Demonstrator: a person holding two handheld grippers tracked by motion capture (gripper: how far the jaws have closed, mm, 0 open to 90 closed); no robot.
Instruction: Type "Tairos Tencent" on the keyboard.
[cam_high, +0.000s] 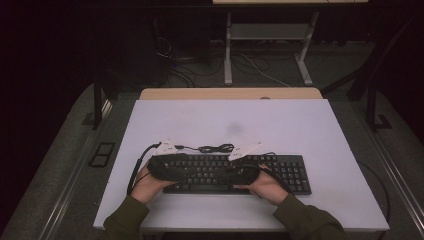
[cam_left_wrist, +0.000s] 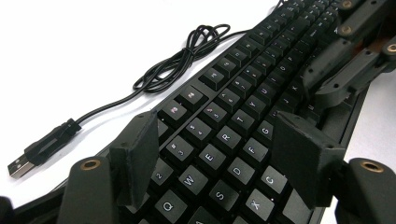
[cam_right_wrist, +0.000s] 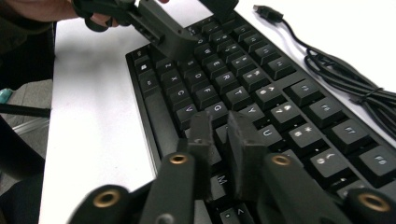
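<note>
Currently the keyboard (cam_high: 240, 172) lies flat on the white bench (cam_high: 310, 130), near its front edge. Left tool (cam_left_wrist: 219, 154) hovers over the keyboard's left end, jaws spread apart, gripping nothing. Right tool (cam_right_wrist: 219, 135) sits over the keyboard's middle keys, jaws a narrow gap apart, nothing between them. USB cable (cam_left_wrist: 177, 63) lies coiled just behind the keyboard.
</note>
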